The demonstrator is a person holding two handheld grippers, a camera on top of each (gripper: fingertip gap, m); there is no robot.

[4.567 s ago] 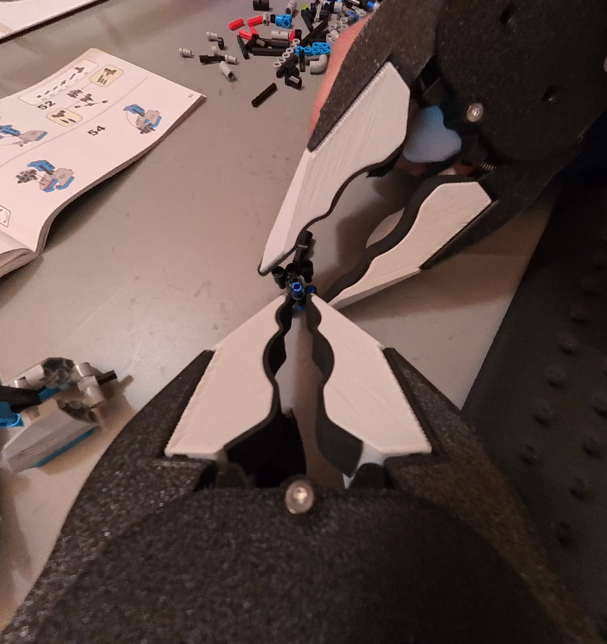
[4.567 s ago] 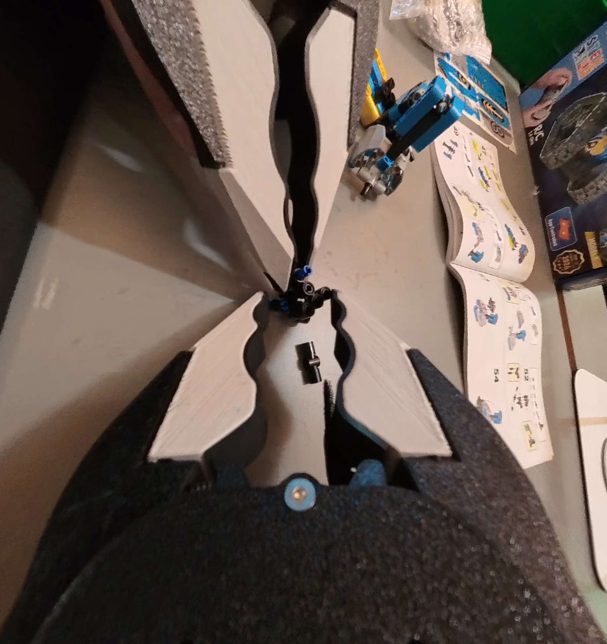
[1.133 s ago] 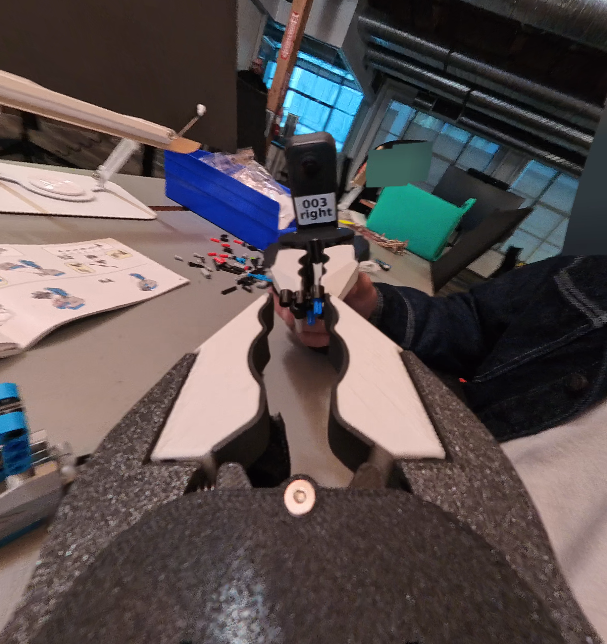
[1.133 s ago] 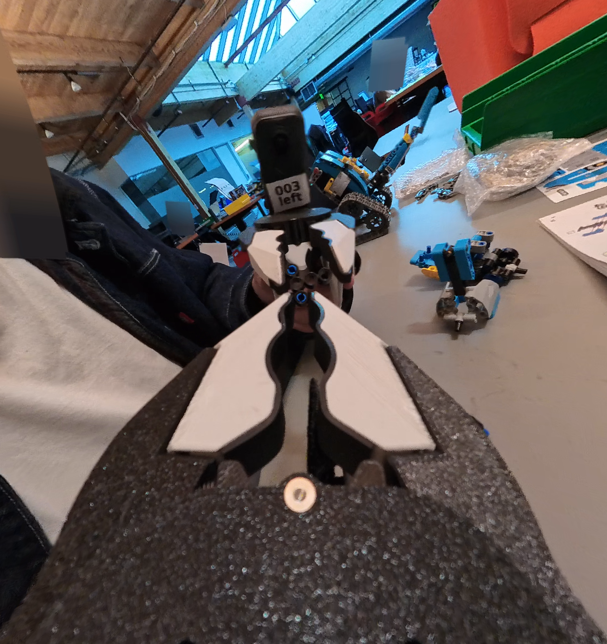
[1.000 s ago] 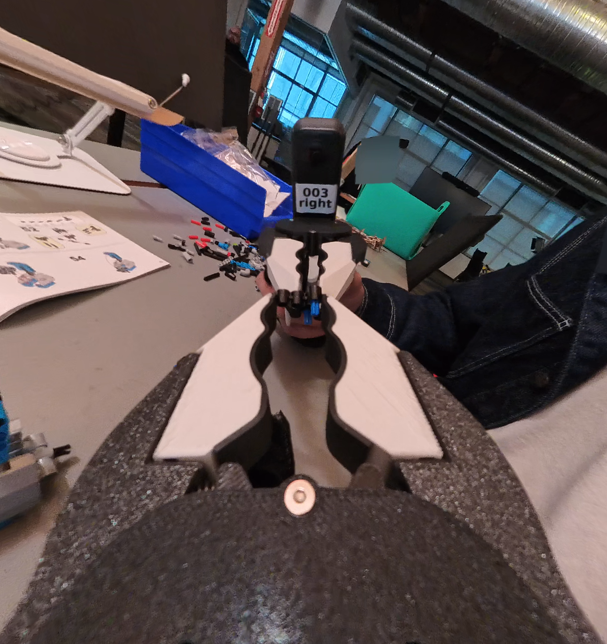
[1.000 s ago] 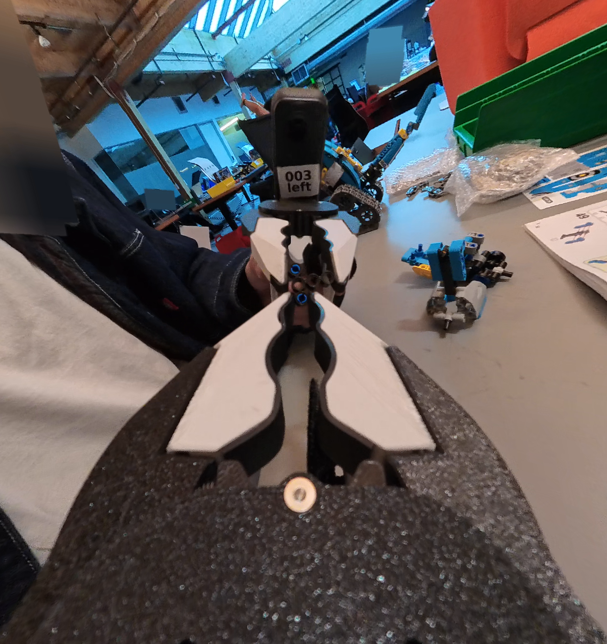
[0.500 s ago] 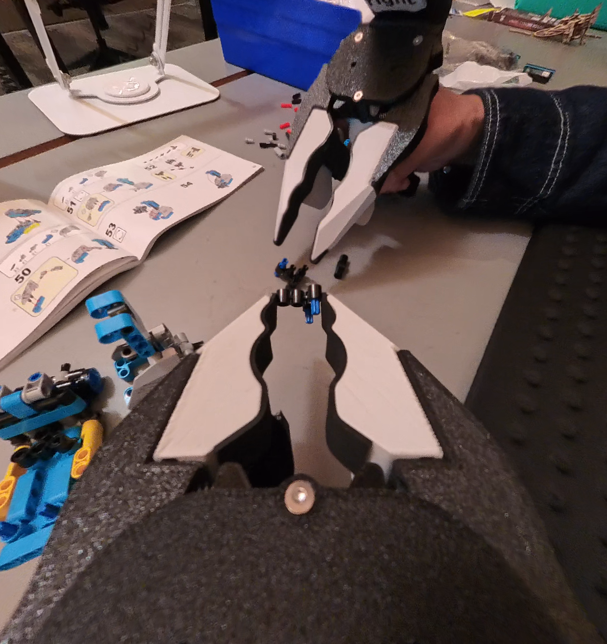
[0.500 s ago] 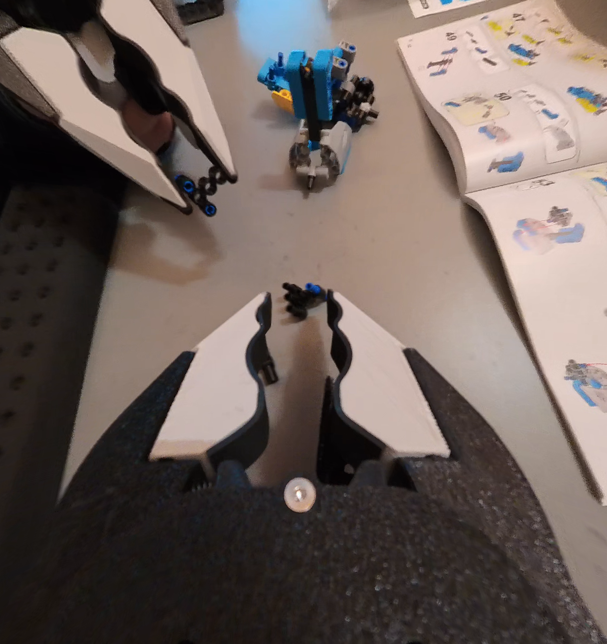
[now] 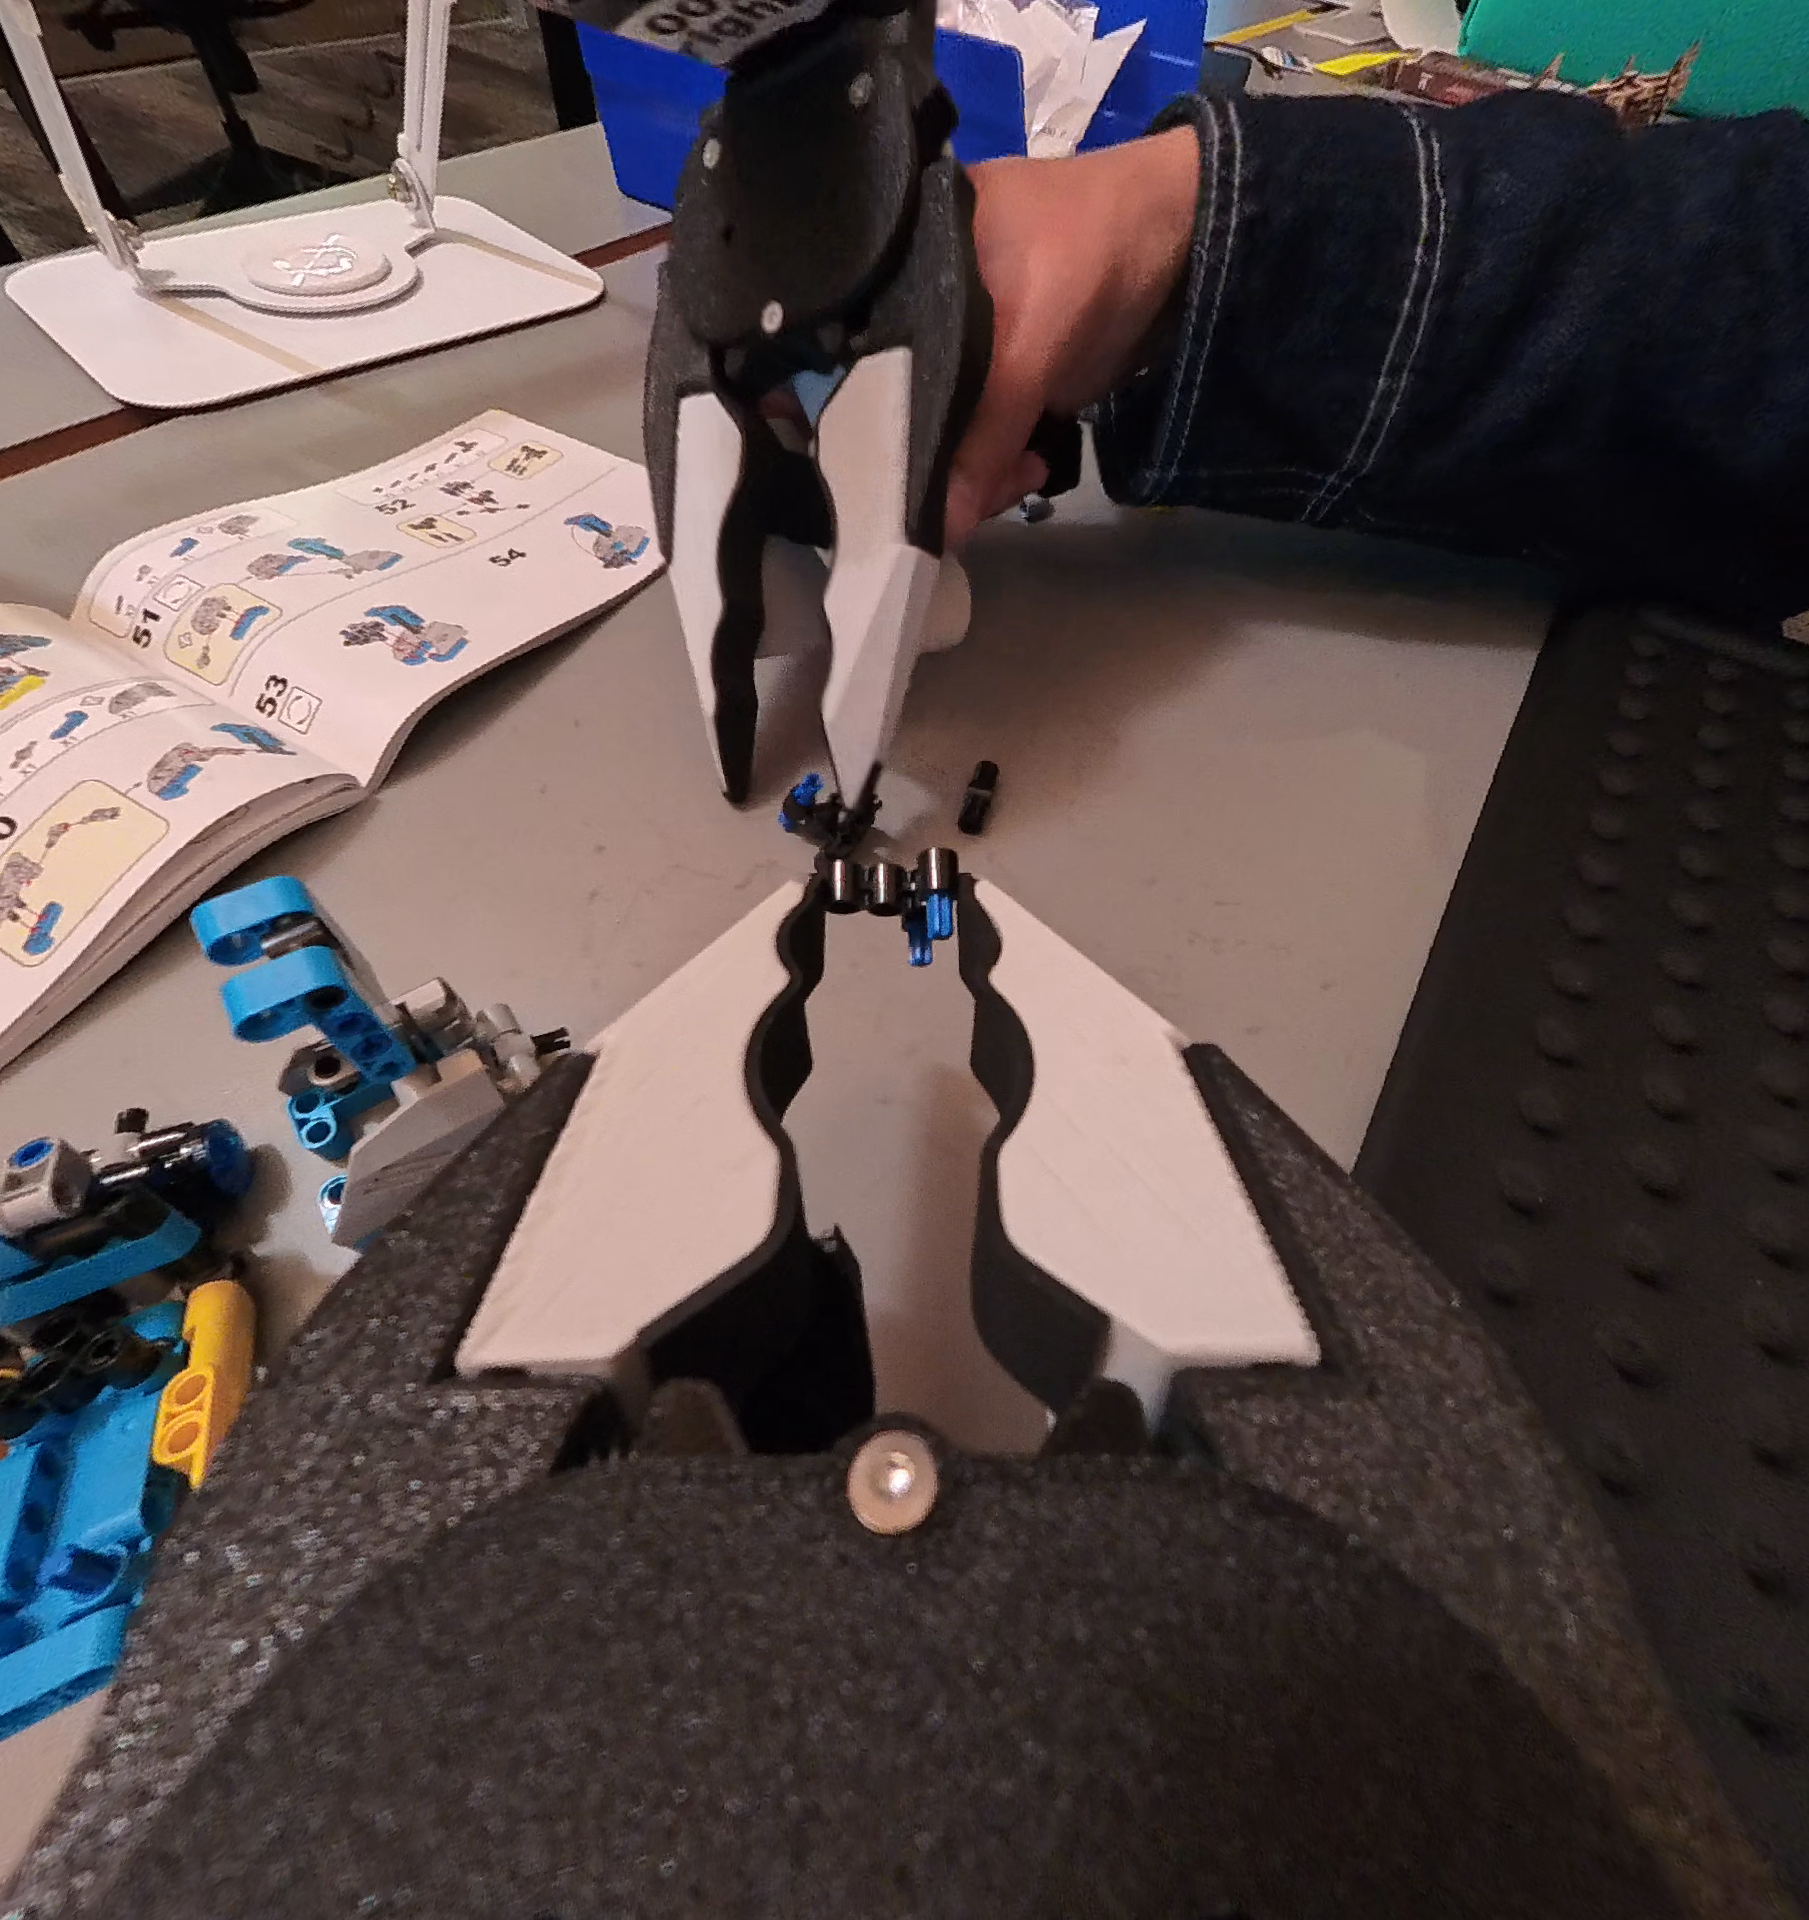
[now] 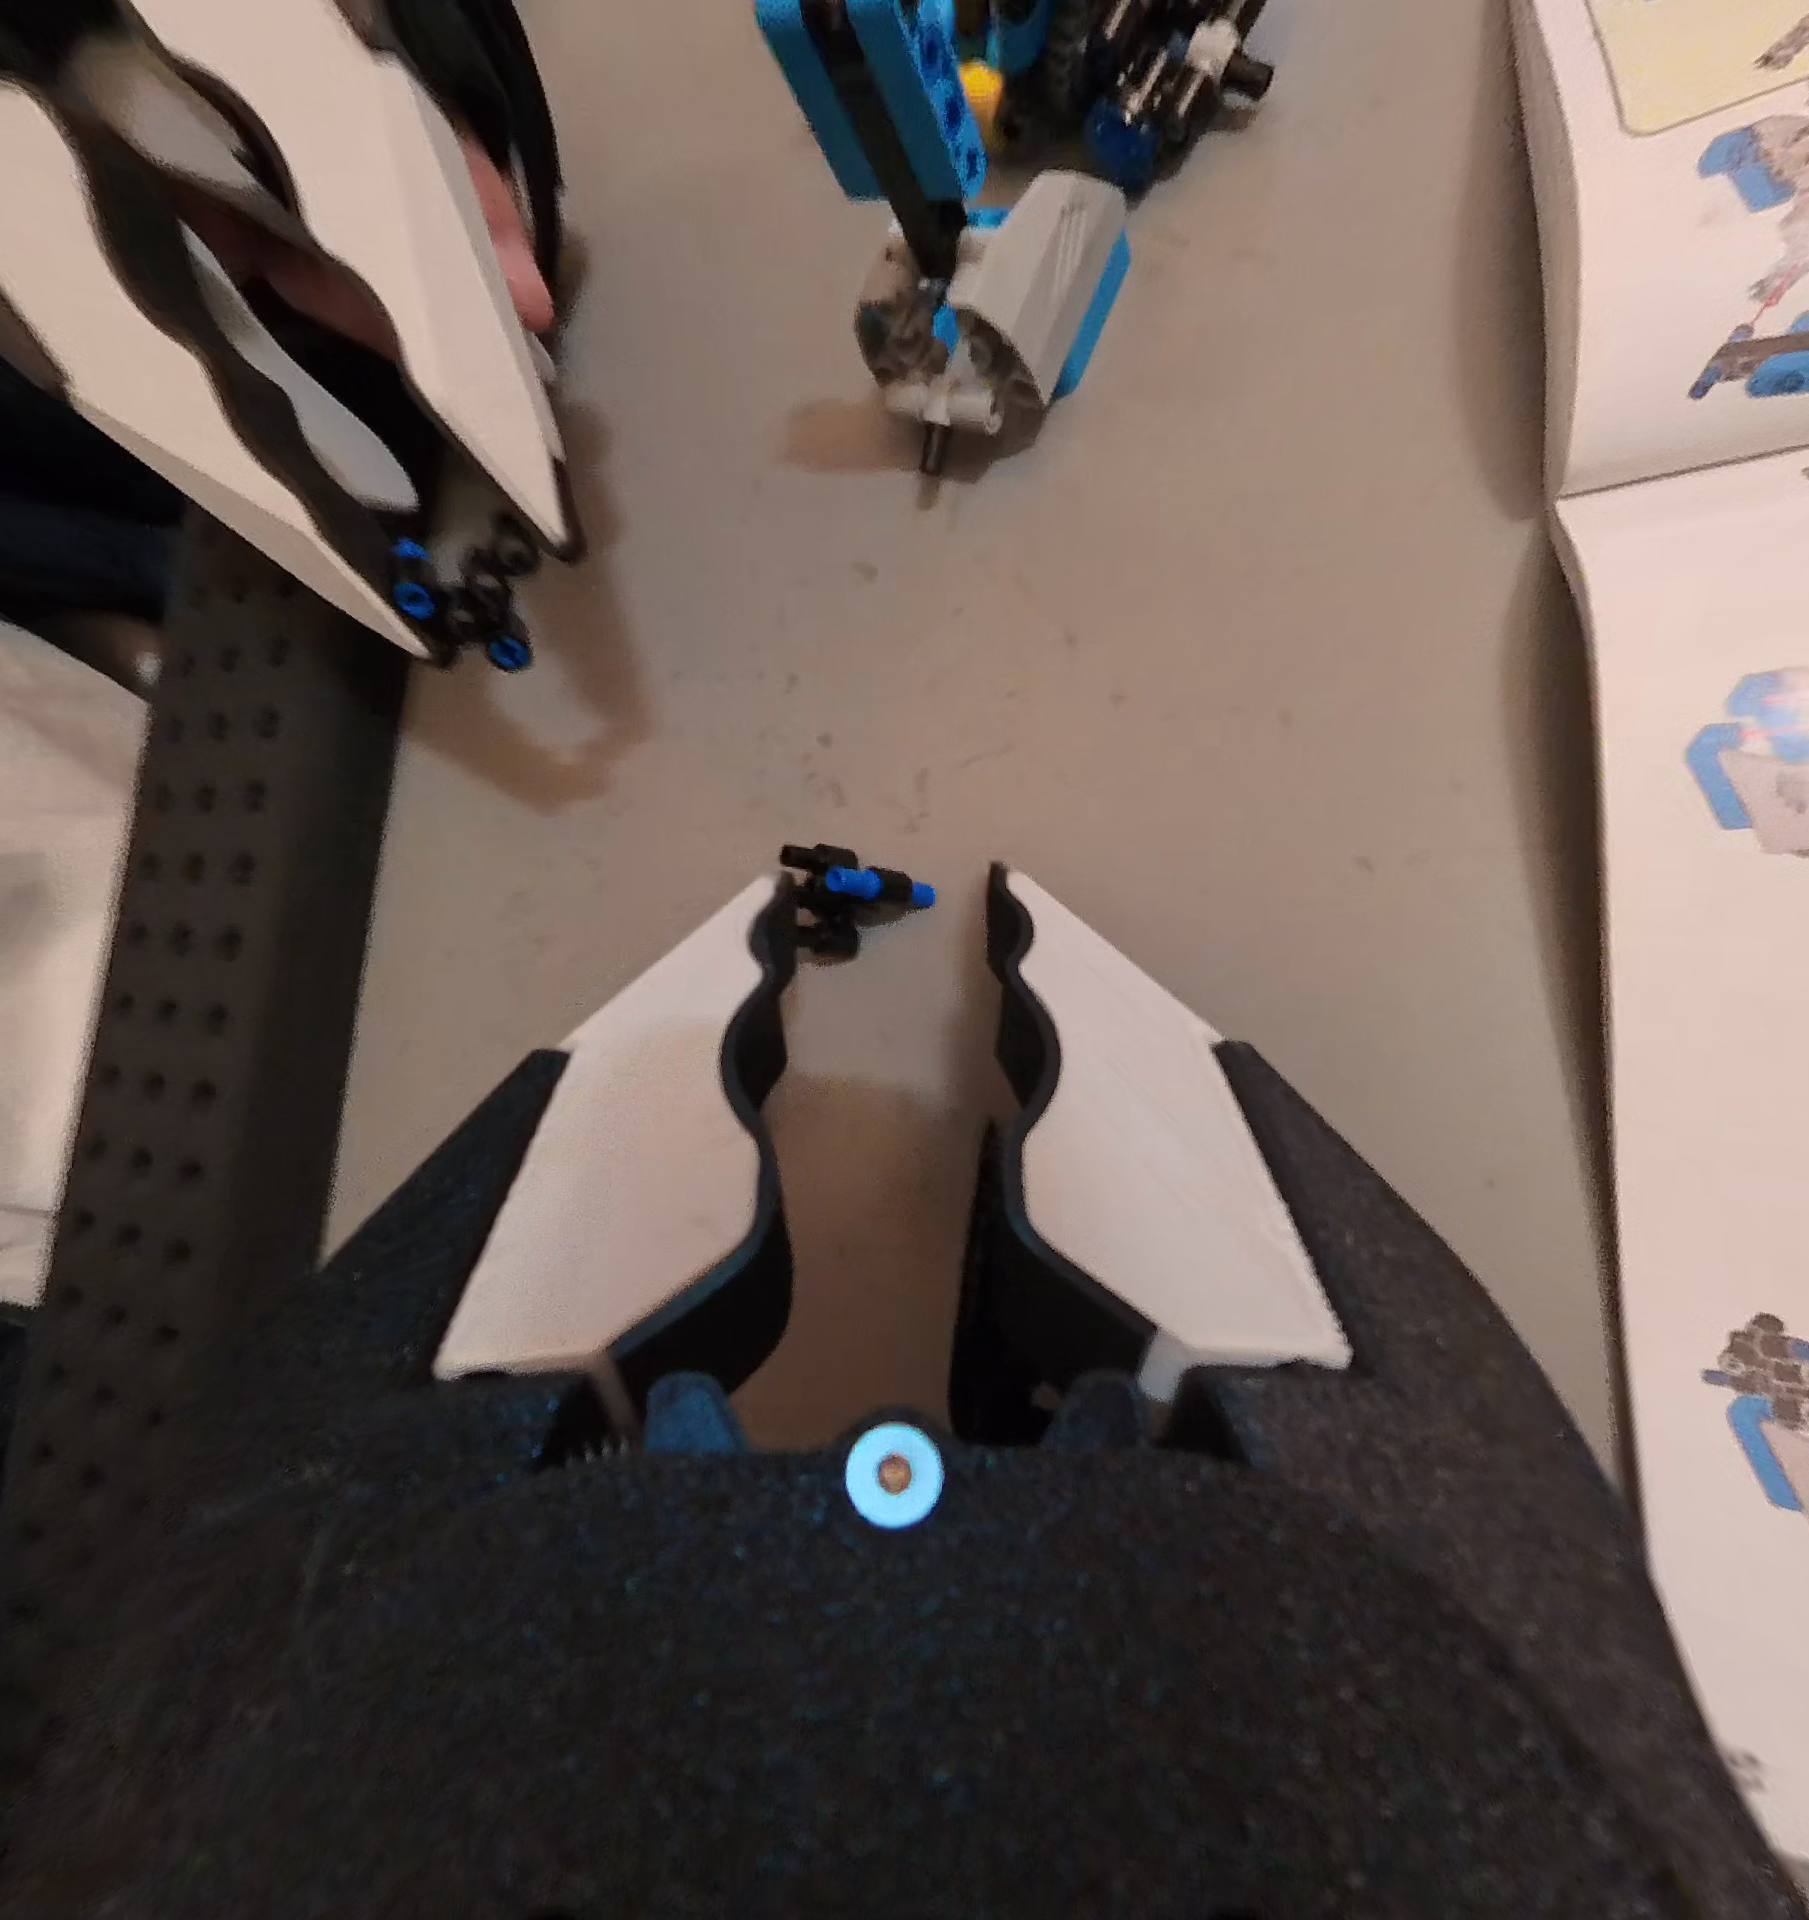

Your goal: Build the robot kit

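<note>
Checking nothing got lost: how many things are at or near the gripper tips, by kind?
Grippers: 2, left gripper, right gripper
Black-and-blue pin clusters: 2, held cluster, table cluster
Loose black pin: 1
Total: 5

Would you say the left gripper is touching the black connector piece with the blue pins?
Touching. In the left wrist view the left gripper pinches the black connector between its fingertips, above the table; the right wrist view shows the same grip.

A hobby workbench is suggested: a grey tabletop (image 9: 1191,727) is strewn with an open illustrated instruction booklet (image 9: 256,665), blue-and-yellow toy-brick assemblies (image 9: 58,1351) and a blue plastic parts bin (image 9: 651,94).
</note>
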